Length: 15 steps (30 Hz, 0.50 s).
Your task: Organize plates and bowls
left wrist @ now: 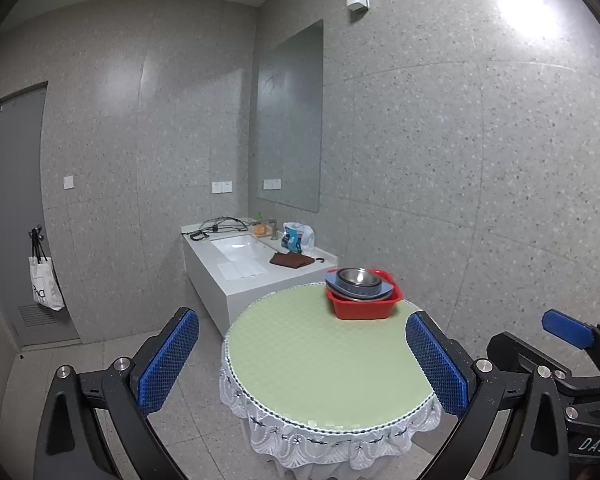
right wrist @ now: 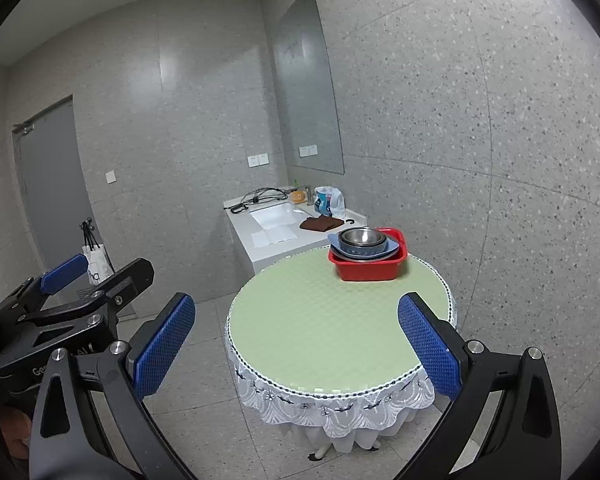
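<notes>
A red plastic basin stands at the far side of a round green-topped table. In it lies a stack: a blue plate with a steel bowl on top. My left gripper is open and empty, held well short of the basin at the table's near edge. My right gripper is open and empty too, at a similar distance. Each gripper shows at the edge of the other's view.
A white sink counter stands behind the table with a brown cloth, cables and a packet on it. A mirror hangs above. A grey door with a hanging bag is at the left. The floor is tiled.
</notes>
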### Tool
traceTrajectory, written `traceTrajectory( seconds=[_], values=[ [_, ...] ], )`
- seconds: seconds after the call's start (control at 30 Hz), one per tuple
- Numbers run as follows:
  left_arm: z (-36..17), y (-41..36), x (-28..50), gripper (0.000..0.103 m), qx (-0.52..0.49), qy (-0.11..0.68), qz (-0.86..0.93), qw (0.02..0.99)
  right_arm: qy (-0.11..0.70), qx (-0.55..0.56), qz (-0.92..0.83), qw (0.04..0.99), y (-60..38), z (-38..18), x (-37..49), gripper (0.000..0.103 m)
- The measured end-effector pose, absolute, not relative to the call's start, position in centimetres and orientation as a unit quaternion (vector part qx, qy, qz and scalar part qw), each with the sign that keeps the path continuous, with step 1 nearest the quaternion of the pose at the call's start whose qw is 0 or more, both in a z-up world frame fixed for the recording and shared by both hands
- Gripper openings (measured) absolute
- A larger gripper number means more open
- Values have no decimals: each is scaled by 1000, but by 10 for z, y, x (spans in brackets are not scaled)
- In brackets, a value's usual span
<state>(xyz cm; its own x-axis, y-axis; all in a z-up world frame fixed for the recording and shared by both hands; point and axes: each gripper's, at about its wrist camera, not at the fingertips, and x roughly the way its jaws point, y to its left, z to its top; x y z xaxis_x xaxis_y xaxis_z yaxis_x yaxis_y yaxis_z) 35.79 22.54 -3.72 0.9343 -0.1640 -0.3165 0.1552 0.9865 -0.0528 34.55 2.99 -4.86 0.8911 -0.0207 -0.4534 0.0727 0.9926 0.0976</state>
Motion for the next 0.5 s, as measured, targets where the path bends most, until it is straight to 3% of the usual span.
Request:
traceTrajectory(
  seconds=[0.5],
  values=[
    [-41,229,350,102,-18,158,-78,984,228,54,-18,972,32,-46,345,103]
  ],
)
